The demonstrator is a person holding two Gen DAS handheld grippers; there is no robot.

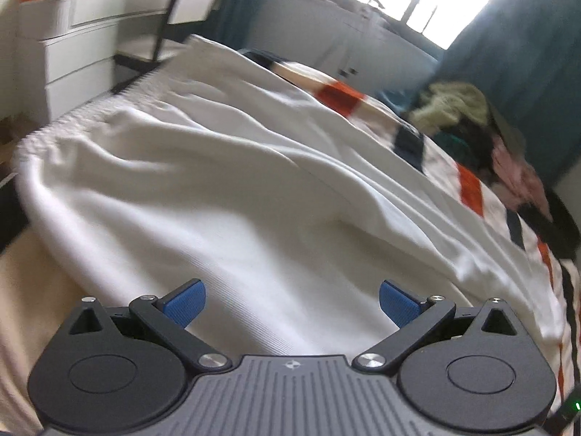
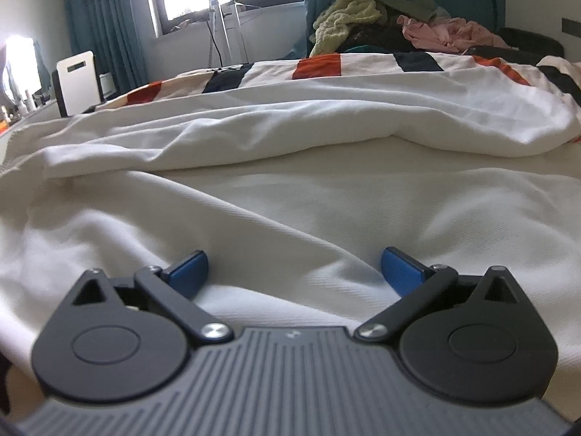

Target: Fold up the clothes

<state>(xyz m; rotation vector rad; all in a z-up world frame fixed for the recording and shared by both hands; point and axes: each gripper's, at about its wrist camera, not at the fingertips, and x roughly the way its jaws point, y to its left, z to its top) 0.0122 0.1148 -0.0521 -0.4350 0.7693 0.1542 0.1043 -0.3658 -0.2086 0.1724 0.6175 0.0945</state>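
Observation:
A large white garment (image 1: 218,189) lies spread and wrinkled on the bed; its ribbed hem (image 1: 90,109) runs along the far left in the left wrist view. The same white garment (image 2: 290,200) fills the right wrist view, with a folded ridge across the middle. My left gripper (image 1: 292,303) is open, its blue pads (image 1: 185,305) wide apart just above the cloth, holding nothing. My right gripper (image 2: 294,272) is open too, blue pads (image 2: 401,270) resting low on the cloth, empty.
A striped bedspread (image 2: 319,65) in orange, black and cream lies under the garment. A heap of other clothes (image 2: 392,25) sits at the bed's far end, also in the left wrist view (image 1: 468,120). White drawers (image 1: 76,40) stand left; teal curtains (image 2: 105,18) and a window behind.

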